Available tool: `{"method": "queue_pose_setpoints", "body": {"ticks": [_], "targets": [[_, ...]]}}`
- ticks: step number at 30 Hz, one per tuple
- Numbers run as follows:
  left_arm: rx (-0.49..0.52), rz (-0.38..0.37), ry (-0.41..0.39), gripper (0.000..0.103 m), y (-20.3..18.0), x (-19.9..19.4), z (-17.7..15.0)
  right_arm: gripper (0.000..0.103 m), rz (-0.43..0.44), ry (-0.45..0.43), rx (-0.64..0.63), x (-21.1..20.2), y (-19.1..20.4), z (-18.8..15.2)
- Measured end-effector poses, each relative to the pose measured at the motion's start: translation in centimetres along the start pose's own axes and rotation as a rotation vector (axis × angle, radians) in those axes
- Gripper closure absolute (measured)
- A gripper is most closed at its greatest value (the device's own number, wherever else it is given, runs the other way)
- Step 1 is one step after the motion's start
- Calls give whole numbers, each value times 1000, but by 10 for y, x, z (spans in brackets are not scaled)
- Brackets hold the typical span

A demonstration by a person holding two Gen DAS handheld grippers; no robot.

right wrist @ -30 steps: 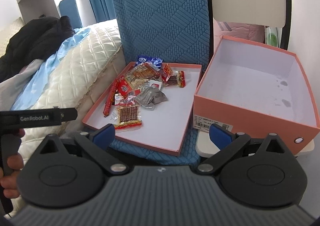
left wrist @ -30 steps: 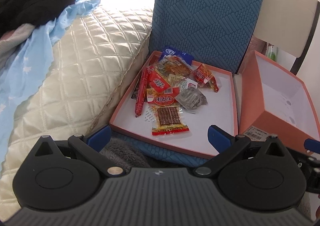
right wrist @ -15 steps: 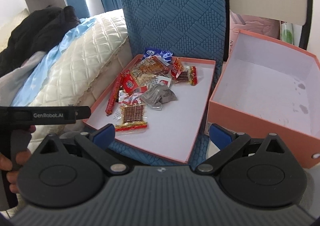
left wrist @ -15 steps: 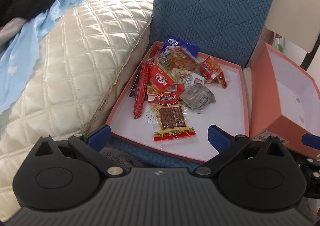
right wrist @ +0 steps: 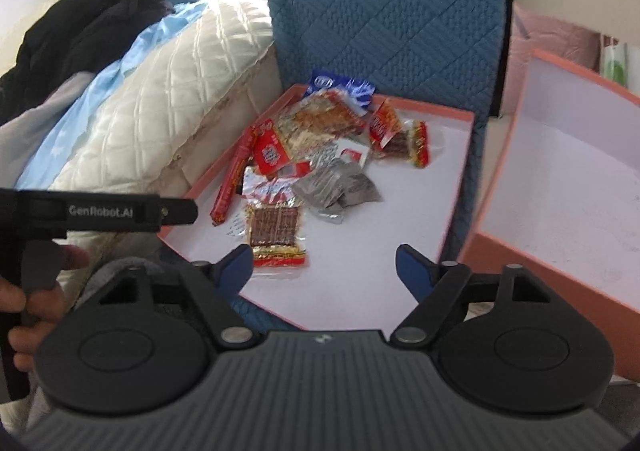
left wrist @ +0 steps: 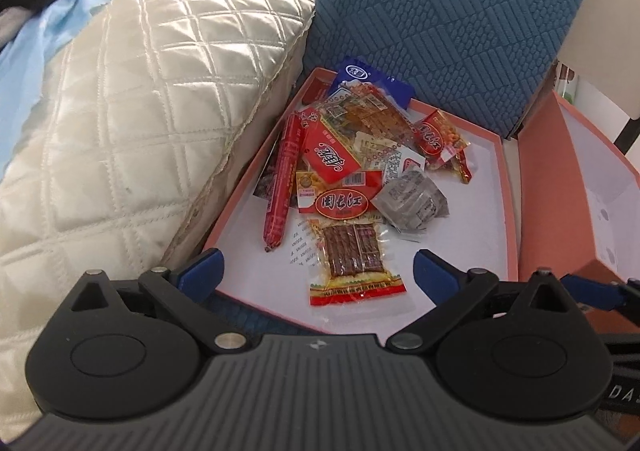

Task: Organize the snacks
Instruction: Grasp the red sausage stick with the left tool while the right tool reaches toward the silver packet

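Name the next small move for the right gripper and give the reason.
Probably lower the right gripper onto the clear packet of brown strips, the snack lying nearest its fingertips in the shallow lid. Its jaws are closing with nothing between them, and the deep pink box beside the lid holds no snacks.

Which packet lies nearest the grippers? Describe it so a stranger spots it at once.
Find the shallow pink box lid beside the quilted cream bedding. At the near end of its snack pile lies a clear packet of brown dried-meat strips. Unlike the red sausage stick and the silver pouch, it has a yellow-and-red bottom edge.
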State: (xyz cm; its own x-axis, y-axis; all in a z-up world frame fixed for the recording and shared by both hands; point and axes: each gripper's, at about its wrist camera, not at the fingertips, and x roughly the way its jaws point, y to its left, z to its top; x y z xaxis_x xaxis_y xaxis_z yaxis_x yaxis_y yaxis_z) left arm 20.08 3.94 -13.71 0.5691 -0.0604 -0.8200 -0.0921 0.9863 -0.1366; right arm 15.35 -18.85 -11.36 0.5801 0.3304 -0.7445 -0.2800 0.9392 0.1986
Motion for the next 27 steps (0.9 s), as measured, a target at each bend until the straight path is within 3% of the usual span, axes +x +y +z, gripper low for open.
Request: {"method": "queue_pose_setpoints", "body": {"ticks": [7, 11, 21, 27], "targets": [[7, -33, 21, 24, 1, 33, 12, 32, 17, 16, -39, 33, 1, 11], [17, -17, 33, 32, 3, 56, 19, 33, 9, 21, -59, 56, -1, 19], [26, 24, 63, 44, 15, 105, 32, 34, -22, 32, -145, 117, -3, 31], [52, 42, 74, 47, 14, 124, 31, 35, -48, -11, -228, 135, 2, 40]]}}
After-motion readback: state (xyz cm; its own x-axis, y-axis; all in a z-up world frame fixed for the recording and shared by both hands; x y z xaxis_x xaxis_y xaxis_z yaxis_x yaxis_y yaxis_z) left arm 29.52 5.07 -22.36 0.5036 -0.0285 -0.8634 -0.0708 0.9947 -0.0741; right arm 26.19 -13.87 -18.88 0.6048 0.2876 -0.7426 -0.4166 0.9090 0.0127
